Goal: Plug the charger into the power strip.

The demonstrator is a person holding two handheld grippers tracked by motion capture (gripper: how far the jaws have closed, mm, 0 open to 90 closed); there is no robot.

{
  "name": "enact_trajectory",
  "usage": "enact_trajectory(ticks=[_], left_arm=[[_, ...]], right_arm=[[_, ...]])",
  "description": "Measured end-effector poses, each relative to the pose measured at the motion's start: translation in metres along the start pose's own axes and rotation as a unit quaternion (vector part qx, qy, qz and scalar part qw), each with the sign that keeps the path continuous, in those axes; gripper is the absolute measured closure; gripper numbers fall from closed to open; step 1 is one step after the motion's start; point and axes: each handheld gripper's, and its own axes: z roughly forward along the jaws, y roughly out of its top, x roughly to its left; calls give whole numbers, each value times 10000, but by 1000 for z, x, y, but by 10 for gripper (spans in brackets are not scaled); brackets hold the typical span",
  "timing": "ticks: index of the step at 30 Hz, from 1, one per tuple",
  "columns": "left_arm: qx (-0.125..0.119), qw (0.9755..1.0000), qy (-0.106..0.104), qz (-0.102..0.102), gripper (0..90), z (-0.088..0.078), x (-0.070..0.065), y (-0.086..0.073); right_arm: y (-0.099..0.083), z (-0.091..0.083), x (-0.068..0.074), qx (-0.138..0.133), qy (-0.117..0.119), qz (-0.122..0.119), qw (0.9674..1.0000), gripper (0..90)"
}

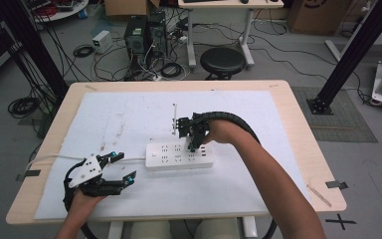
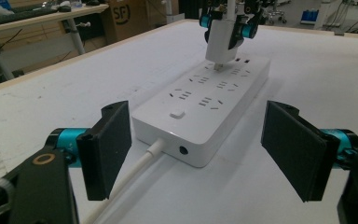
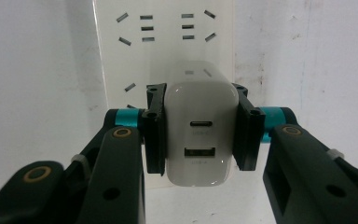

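The right tool (image 3: pixel 199 128) is clamped on a white charger (image 3: pixel 200 133), held upright just above the power strip (image 1: pixel 179 155), its prongs at a socket. The left tool (image 2: pixel 200 149) rests near the strip's cable end, jaws apart, holding nothing.

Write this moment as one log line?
right gripper: shut on charger | charger prongs at power strip socket | left gripper: open, idle

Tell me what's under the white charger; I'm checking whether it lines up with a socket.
Under the charger lies the white power strip, its prongs at a socket's slots. The charger's body covers the sockets beneath it.
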Motion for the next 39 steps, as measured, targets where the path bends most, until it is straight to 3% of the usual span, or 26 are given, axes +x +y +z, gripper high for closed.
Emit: enact_trajectory(ticks=[6, 16, 24, 27, 29, 39], left_arm=[[-4, 10000, -4, 2, 244, 0, -1, 0], [-26, 10000, 27, -39, 244, -1, 2, -2], [-43, 10000, 46, -64, 244, -2, 3, -4], [-35, 10000, 55, -67, 244, -3, 4, -4], [-28, 9999, 59, -77, 244, -4, 4, -5], [-31, 9999, 74, -101, 244, -1, 7, -6]], right_arm=[[7, 1, -3, 148, 94, -27, 9998, 638], [8, 2, -6, 130, 201, 97, 9997, 640], [10, 3, -2, 137, 83, -70, 9998, 639], [11, 10, 4, 345, -62, -179, 9992, 639], [11, 11, -1, 244, 48, -158, 9996, 640], [14, 11, -4, 390, 145, -77, 9991, 641]])
